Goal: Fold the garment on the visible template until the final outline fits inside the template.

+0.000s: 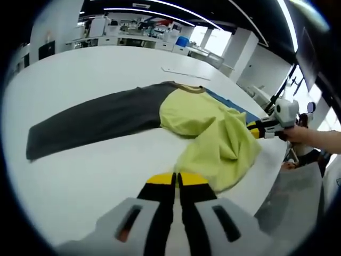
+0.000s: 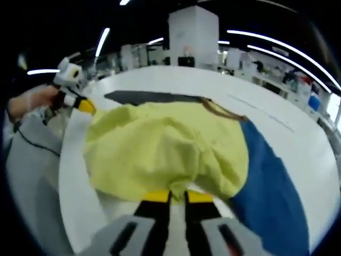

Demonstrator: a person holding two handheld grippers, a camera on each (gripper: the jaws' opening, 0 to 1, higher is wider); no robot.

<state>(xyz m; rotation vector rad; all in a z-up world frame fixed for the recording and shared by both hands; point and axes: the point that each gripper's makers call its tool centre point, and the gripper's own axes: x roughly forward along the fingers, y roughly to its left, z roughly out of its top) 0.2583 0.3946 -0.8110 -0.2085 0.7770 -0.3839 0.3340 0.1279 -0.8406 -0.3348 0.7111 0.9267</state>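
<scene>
Two claws: your right gripper [image 2: 177, 196] pinches shirt's [image 1: 213, 125] yellow hem, mid-fold over blue template [image 2: 272, 186]; left gripper [image 1: 176, 180] shut, empty. Next, grey sleeve [image 1: 90, 120] needs folding inward.

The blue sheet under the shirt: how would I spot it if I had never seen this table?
Start at the big white table and find the garment lying on it, yellow-green in the body with a dark grey sleeve. The blue template lies flat beneath the garment, showing past one side of the yellow cloth. It is the one flat, smooth, plain blue patch; the cloth on it is rumpled.
</scene>
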